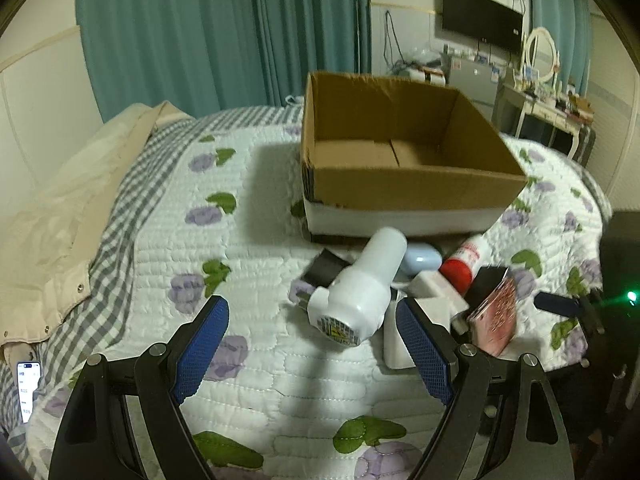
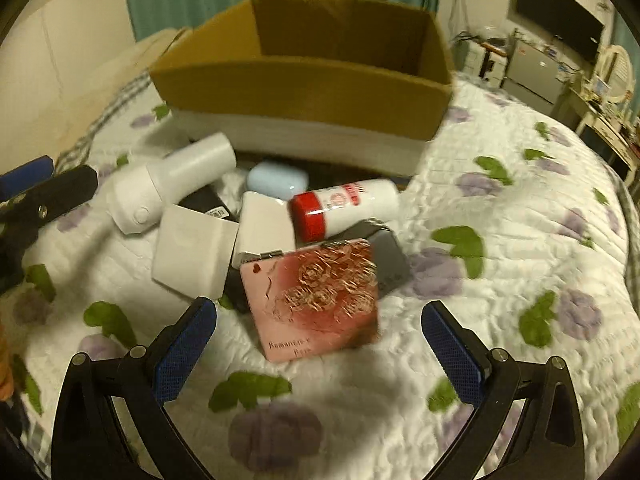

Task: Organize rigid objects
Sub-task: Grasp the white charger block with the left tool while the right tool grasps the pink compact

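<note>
An open cardboard box (image 1: 416,190) (image 2: 304,92) stands on the bed, empty as far as I see. In front of it lies a pile: a white hair-dryer-like device (image 1: 360,288) (image 2: 168,184), a white bottle with a red cap (image 1: 464,260) (image 2: 344,204), a pale blue case (image 1: 422,260) (image 2: 276,180), white blocks (image 2: 196,252), dark flat items and a pink rose-print tin (image 2: 320,300) (image 1: 496,316). My left gripper (image 1: 312,344) is open just before the white device. My right gripper (image 2: 320,344) is open, its jaws either side of the pink tin's near edge.
The bed has a white quilt with purple flowers (image 1: 248,364). A beige coat (image 1: 60,216) and a phone (image 1: 28,388) lie at the left. A dresser with a mirror (image 1: 540,60) and a wall TV (image 1: 480,20) stand at the far right.
</note>
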Demonstrator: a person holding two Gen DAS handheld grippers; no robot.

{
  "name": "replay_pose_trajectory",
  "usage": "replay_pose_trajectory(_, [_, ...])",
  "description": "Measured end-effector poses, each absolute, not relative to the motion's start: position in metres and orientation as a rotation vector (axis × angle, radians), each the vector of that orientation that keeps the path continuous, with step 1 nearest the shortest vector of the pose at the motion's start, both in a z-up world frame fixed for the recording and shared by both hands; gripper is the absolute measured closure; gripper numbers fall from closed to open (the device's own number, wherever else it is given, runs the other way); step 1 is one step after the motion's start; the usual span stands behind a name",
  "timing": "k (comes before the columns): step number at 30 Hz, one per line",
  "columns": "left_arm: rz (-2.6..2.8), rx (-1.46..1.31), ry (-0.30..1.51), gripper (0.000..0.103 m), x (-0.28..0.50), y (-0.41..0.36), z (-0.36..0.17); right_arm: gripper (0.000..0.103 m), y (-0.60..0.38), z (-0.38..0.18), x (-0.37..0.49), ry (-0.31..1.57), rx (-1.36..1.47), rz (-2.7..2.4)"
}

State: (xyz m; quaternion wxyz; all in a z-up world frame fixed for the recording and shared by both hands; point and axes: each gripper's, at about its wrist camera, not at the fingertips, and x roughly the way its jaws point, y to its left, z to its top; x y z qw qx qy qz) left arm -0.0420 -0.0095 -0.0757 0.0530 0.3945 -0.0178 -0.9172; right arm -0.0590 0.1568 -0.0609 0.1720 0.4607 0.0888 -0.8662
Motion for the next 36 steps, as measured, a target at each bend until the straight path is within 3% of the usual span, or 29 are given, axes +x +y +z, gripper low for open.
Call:
replay_pose_trajectory(3, [-2.772,1.229,-0.073,0.015,-0.046,-0.007,-0.080,0.013,0.152,-0.074,-0.071,0.264,1.350,-2.422])
replay_pose_trajectory(7, [-2.765,1.251,-0.101,0.015,-0.048,0.000,-0.084,0.015,0.157,-0.085,-0.078,0.234,1.385,-2.437])
replay_pose_trajectory(8, [-2.766,1.257,-0.107,0.015,-0.049,0.002,-0.085,0.020,0.159,-0.084,-0.078,0.219,1.379,-2.438])
replay_pose_trajectory(9, [-2.767,1.265,-0.117,0.015,-0.048,0.005,-0.085,0.033,0.162,-0.080,-0.075,0.212,1.362,-2.453])
replay_pose_trajectory(29, [-2.771,1.516,-0.156,0.019,-0.072,0.059,-0.137,0.033,0.202,-0.033,-0.058,0.137,1.255,-2.605])
replay_pose_trajectory(31, [-2.778,1.501,-0.175,0.032,-0.071,0.061,-0.136,0.033,0.203,-0.033,-0.057,0.137,1.257,-2.604])
replay_pose_trajectory(32, [-2.798,1.515,-0.170,0.053,-0.070,0.062,-0.135,0.033,0.203,-0.033,-0.056,0.139,1.257,-2.604])
replay_pose_trajectory(36, [-2.825,1.525,-0.176,0.052,-0.065,0.065,-0.135,0.033,0.203,-0.029,-0.054,0.139,1.246,-2.604])
